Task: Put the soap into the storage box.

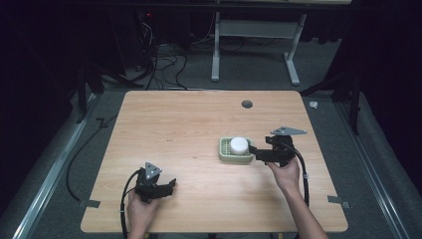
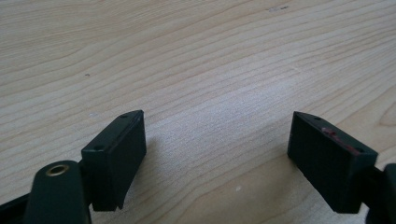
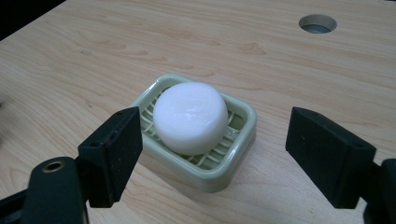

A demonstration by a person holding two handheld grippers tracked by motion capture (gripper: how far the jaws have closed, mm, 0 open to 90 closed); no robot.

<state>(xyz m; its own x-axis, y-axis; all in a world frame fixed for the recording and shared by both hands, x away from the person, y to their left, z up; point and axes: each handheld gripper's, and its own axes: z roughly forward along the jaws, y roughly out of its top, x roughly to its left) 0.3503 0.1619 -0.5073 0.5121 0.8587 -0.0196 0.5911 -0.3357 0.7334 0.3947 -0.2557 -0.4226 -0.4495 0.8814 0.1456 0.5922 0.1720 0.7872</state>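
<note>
On the right half of the desk (image 1: 189,124) sits a pale green soap dish (image 3: 233,154), and a round white bar of soap (image 3: 190,116) rests on its slatted floor, a little toward the far side so that some of the grid shows bare in front. The right tongs (image 3: 212,154) face it from just beside the near edge, jaws spread wide with nothing between them; their gap is broader than the soap, which would let them pass on either side of it, though they look low and still short of it. Judging by that aim, the soap is what they are after, and the raised rim of the dish may get in the way of a low approach, so a slight lift seems called for. The left tongs (image 1: 158,188) lie near the front left of the desk, well apart from the dish, jaws open over bare wood, apparently parked out of the way. A round hole (image 1: 247,104) marks the far side of the desk.
</note>
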